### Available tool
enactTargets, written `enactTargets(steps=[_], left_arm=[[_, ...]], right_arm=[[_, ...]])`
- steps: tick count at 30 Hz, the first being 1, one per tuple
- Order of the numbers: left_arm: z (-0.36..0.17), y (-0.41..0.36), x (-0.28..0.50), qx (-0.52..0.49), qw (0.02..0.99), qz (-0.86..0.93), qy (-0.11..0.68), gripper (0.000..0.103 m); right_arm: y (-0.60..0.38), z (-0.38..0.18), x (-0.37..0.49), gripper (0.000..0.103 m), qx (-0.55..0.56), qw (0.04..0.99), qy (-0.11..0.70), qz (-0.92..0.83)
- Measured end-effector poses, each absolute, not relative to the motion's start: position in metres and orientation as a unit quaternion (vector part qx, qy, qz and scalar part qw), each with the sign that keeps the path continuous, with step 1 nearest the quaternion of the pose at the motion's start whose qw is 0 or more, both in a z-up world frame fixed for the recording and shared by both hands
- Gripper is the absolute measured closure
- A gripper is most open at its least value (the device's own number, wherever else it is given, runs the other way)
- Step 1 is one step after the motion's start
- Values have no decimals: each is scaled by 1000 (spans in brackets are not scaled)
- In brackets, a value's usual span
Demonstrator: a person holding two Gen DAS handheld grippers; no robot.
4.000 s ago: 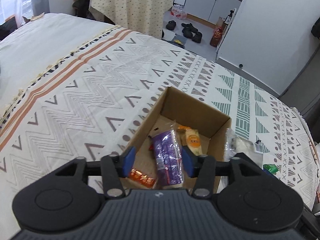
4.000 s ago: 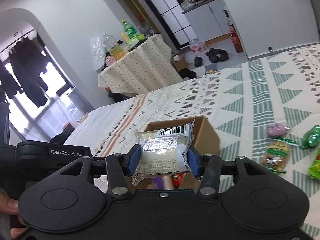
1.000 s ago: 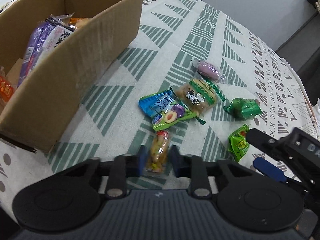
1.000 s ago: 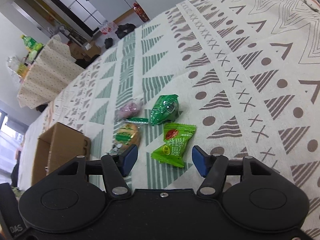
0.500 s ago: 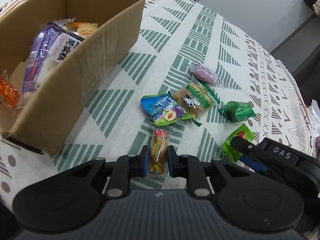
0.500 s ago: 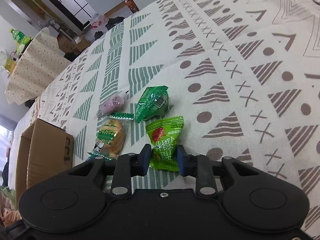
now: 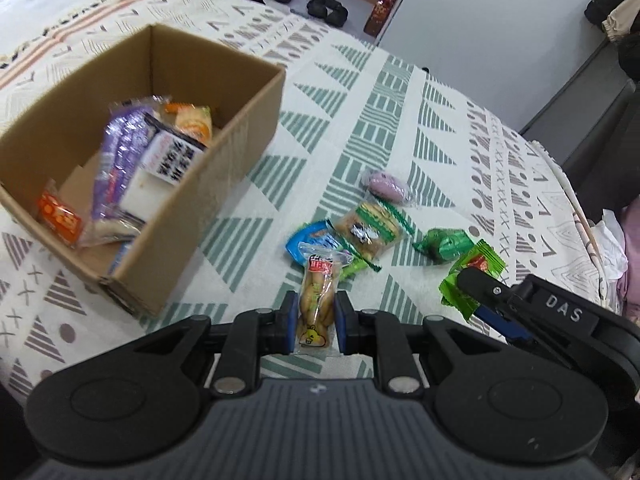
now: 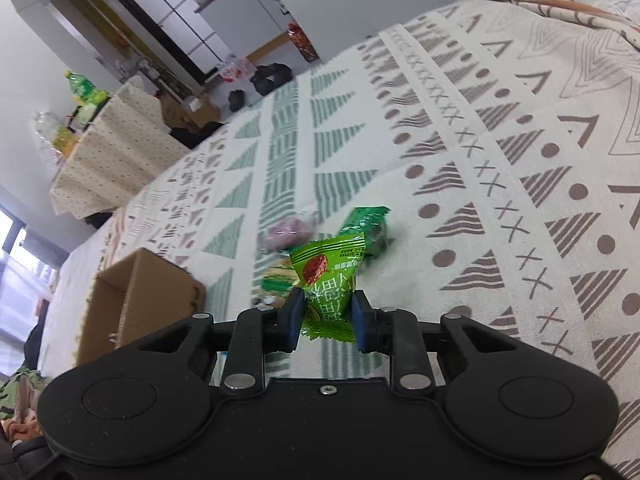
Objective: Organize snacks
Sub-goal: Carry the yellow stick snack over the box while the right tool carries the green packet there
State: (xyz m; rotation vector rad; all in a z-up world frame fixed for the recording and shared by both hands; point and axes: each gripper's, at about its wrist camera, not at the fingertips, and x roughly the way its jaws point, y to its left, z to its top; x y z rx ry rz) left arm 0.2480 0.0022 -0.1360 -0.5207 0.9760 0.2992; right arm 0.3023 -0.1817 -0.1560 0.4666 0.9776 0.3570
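Note:
My left gripper is shut on a long clear snack packet with a red label, lifted off the patterned cloth. My right gripper is shut on a bright green snack packet, raised above the cloth; it also shows in the left wrist view. The open cardboard box sits to the left and holds several snacks, among them a purple packet and an orange one; the box also shows in the right wrist view.
On the cloth lie a blue packet, a brown-and-green biscuit packet, a pink sweet and a dark green packet. A cloth-covered table with bottles stands beyond the bed. Shoes lie on the floor.
Both grippers closed on their packets and lifted them off the cloth. Four seconds ago they held other snacks over the box.

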Motion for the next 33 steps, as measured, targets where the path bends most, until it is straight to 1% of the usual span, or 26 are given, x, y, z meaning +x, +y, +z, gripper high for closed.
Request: enactTargets(steps=[7, 20, 33], left_arm=[[-107, 9, 236, -237, 855, 157, 433, 85], [-69, 34, 208, -228, 869, 194, 395, 85], [-47, 69, 186, -236, 872, 218, 368, 85]], right_arm=[[-176, -135, 292, 78, 228, 847, 436, 201], [-159, -104, 273, 78, 237, 850, 389, 264], [-135, -75, 253, 78, 221, 855, 357, 303]])
